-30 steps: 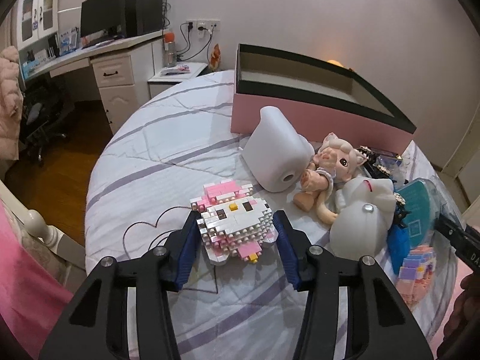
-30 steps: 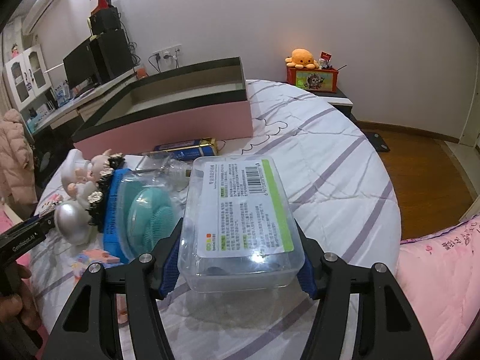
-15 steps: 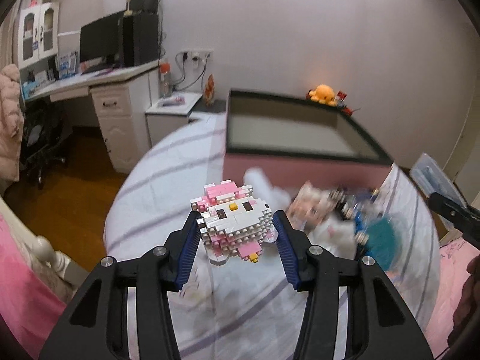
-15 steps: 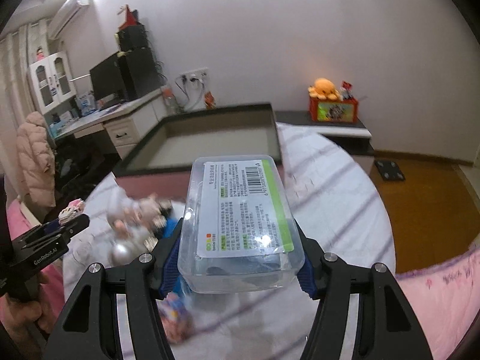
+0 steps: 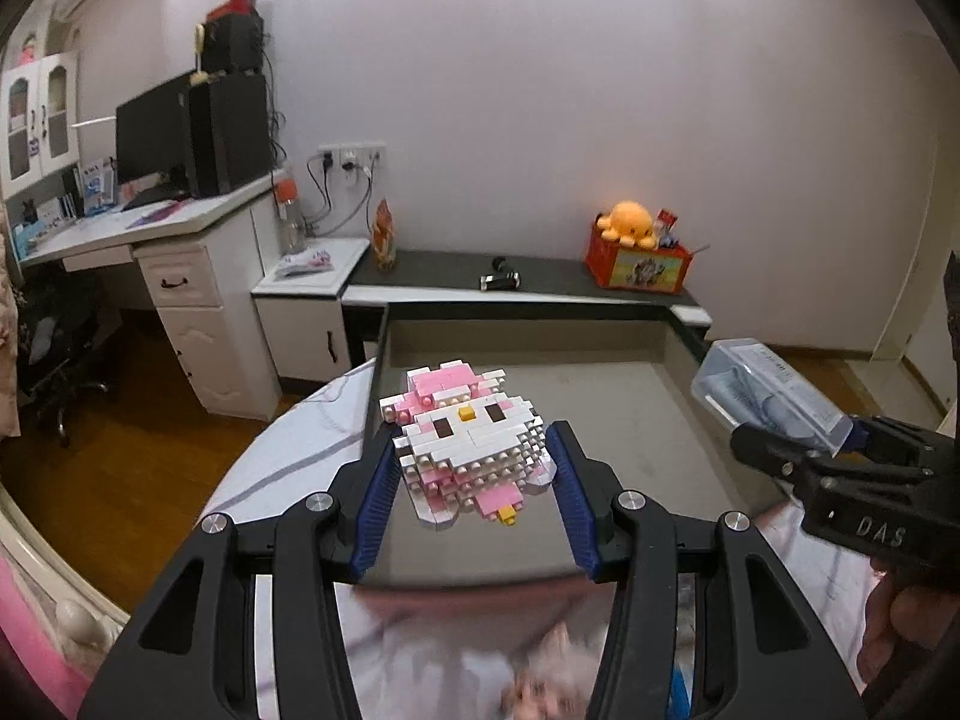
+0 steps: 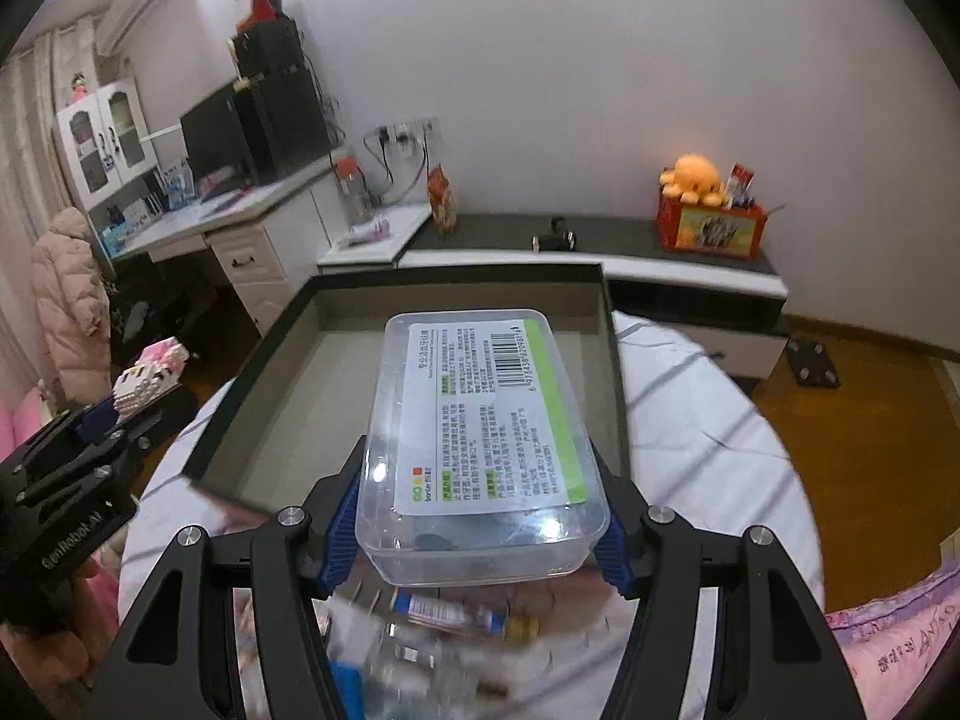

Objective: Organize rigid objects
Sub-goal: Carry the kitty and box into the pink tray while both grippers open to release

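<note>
My left gripper (image 5: 474, 477) is shut on a pink and white brick-built cat head (image 5: 465, 444), held in the air over the near left part of the large pink box (image 5: 612, 420) with its grey inside. My right gripper (image 6: 480, 516) is shut on a clear plastic case (image 6: 480, 438) with a white and green label, also raised over the box (image 6: 288, 396). Each gripper shows at the edge of the other's view: the right gripper (image 5: 840, 450) with its case, the left gripper (image 6: 102, 420) with the cat head (image 6: 150, 378).
The box sits on a round bed with a white, purple-striped cover (image 6: 708, 420). Blurred small items lie on the cover below the grippers, among them a small bottle (image 6: 444, 609). Behind the box stand a low dark shelf (image 5: 540, 276), an orange plush octopus (image 5: 630, 222) and a white desk (image 5: 180, 276).
Both grippers have risen and moved forward from the pile of toys on the bed to above the pink box, each still holding its object.
</note>
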Demonstrator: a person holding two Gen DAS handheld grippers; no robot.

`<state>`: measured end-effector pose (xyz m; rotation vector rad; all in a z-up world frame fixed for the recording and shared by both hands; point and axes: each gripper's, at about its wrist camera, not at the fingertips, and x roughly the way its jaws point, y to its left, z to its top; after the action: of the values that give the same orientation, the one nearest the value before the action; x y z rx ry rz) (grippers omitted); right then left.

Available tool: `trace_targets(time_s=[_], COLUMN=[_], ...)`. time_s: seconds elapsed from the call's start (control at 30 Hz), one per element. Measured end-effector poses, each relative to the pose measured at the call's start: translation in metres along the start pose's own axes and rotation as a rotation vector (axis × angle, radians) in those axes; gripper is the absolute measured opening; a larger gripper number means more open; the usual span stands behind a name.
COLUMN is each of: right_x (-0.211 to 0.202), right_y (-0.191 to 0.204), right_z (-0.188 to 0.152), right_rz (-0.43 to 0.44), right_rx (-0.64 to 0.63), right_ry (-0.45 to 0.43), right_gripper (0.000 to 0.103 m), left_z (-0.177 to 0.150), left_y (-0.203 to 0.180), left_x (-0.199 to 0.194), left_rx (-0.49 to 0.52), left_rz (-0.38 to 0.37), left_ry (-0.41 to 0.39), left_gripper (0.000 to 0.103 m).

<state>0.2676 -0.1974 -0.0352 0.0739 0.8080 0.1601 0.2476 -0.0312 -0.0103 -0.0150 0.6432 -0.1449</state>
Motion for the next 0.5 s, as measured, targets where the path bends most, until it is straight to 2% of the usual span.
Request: trace_targets(time_s=[0.17, 0.3, 0.33, 0.37, 0.43, 0.47, 0.5], right_x=[0.043, 0.061, 0.065, 0.066, 0.065, 0.064, 0.062], right_y=[-0.003, -0.002, 0.000, 0.002, 0.002, 0.002, 0.001], right_z=[0.007, 0.004, 0.002, 0.001, -0.002, -0.003, -0.004], right_rz=[0.002, -0.003, -0.007, -0.009, -0.018, -0.022, -0.035], right_rx=[0.014, 0.014, 0.006, -0.001, -0.004, 0.001, 0.004], right_ry=[0.093, 0.143, 0.156, 0.164, 0.157, 0.158, 0.158], right_gripper=[0.064, 0.064, 0.065, 0.065, 0.067, 0.070, 0.082], left_z=[0.008, 0.007, 0.007, 0.007, 0.008, 0.008, 0.008], left_y=[-0.001, -0.002, -0.002, -0.003, -0.002, -0.002, 0.000], left_x=[0.064, 0.088, 0.090, 0.090, 0.083, 0.077, 0.072], left_rx=[-0.018, -0.028, -0.027, -0.024, -0.012, -0.001, 0.005], left_rz=[-0.015, 0.000, 0.005, 0.012, 0.047, 0.070, 0.082], left_ry=[0.125, 0.180, 0.186, 0.188, 0.158, 0.135, 0.118], left_gripper=[0.050, 0.051, 0.059, 0.076, 0.091, 0.096, 0.098])
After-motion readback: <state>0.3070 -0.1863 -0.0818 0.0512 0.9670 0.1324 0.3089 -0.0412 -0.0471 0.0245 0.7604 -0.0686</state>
